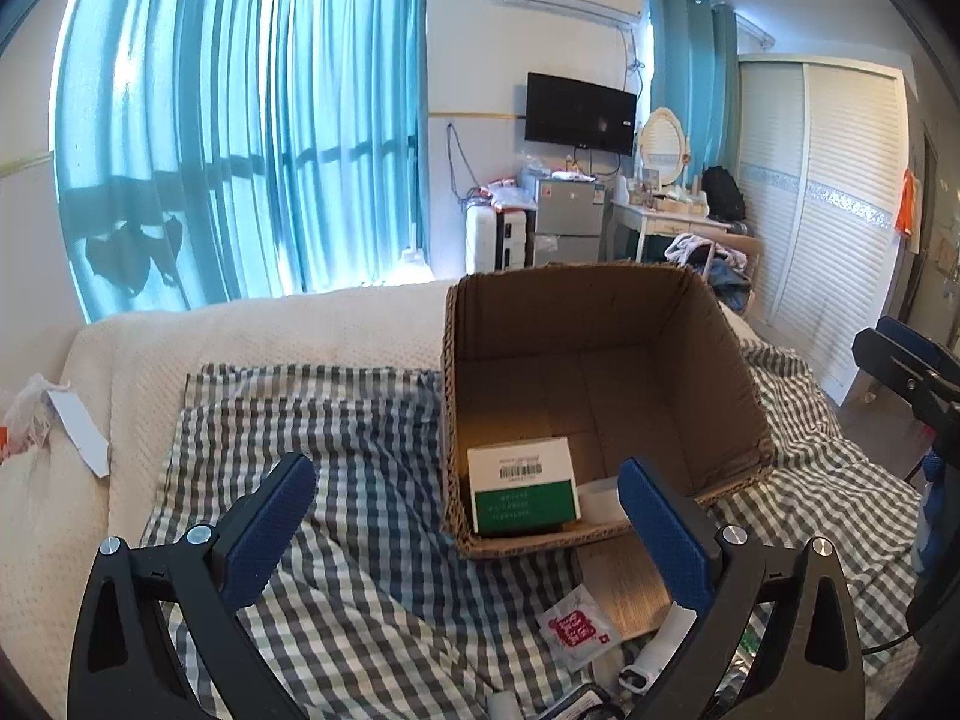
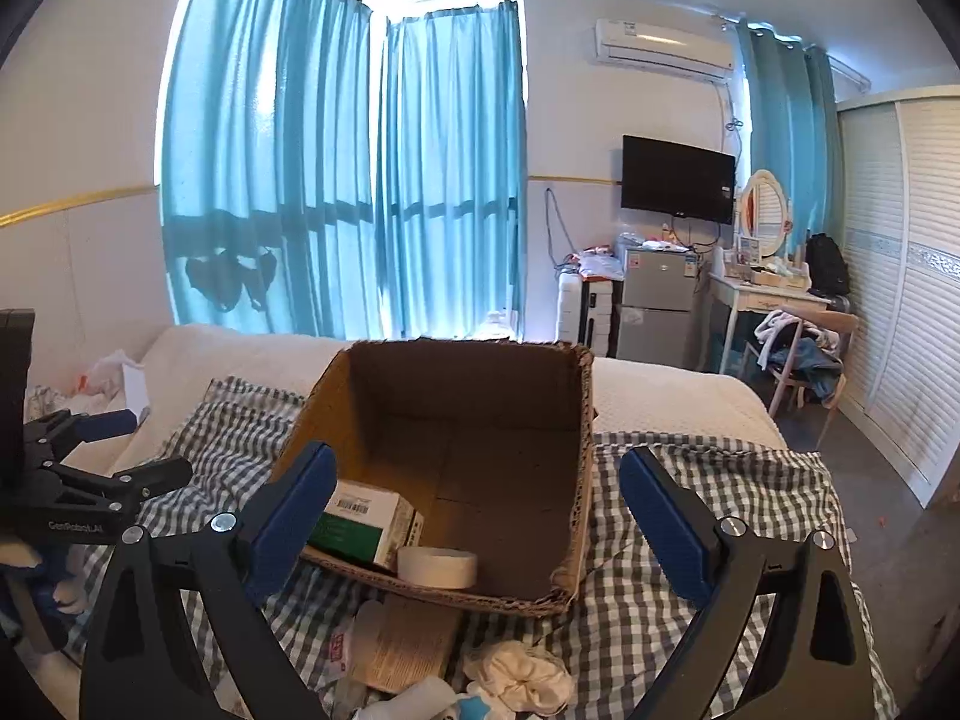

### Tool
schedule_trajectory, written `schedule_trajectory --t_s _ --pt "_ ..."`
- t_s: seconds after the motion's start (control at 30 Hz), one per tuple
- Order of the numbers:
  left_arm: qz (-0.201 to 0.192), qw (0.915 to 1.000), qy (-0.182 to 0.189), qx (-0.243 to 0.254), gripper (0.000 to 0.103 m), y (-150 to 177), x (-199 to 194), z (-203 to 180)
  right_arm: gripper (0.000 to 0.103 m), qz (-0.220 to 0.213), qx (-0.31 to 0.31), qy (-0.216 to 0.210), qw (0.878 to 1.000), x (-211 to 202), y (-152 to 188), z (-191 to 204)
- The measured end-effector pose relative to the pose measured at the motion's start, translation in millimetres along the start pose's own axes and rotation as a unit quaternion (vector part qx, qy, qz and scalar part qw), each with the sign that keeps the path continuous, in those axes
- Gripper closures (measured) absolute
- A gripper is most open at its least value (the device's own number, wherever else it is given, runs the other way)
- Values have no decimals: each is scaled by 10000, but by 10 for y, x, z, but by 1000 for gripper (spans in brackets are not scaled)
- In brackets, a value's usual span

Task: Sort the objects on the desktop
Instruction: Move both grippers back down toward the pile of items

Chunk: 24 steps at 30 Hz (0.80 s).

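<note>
A brown cardboard box (image 1: 600,384) sits open on a checked cloth (image 1: 360,480) on the bed, just ahead of both sets of jaws. Inside it lie a green and white box (image 1: 523,495) and a roll of white tape (image 2: 437,566). The left gripper (image 1: 468,531) has its jaws wide open and holds nothing. The right gripper (image 2: 480,531) is wide open and empty too. A small white packet (image 1: 575,630) lies on the cloth below the left jaws.

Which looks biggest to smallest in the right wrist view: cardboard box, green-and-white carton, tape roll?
1. cardboard box
2. green-and-white carton
3. tape roll, close to the carton in apparent size; the carton is partly hidden, so that ranking is unsure.
</note>
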<state>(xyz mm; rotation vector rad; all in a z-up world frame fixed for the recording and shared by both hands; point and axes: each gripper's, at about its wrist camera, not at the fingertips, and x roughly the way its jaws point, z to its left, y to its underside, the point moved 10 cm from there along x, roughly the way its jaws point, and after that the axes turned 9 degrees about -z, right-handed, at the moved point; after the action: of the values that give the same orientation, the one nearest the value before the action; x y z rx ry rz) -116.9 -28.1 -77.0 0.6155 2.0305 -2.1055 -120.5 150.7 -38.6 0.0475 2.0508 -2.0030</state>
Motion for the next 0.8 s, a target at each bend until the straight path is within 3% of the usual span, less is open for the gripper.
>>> schedule_trajectory --t_s 0.33,0.63,0.8 --pt "447 9990 -36 75 0 422 27 44 7 286 -34 -123 9995 2 339 -4" --pt "689 9975 41 162 0 627 115 -53 7 625 4 60 9980 -21 728 -200" --pt "1110 9937 -2 165 0 899 207 -57 7 779 70 180 9968 10 881 -310"
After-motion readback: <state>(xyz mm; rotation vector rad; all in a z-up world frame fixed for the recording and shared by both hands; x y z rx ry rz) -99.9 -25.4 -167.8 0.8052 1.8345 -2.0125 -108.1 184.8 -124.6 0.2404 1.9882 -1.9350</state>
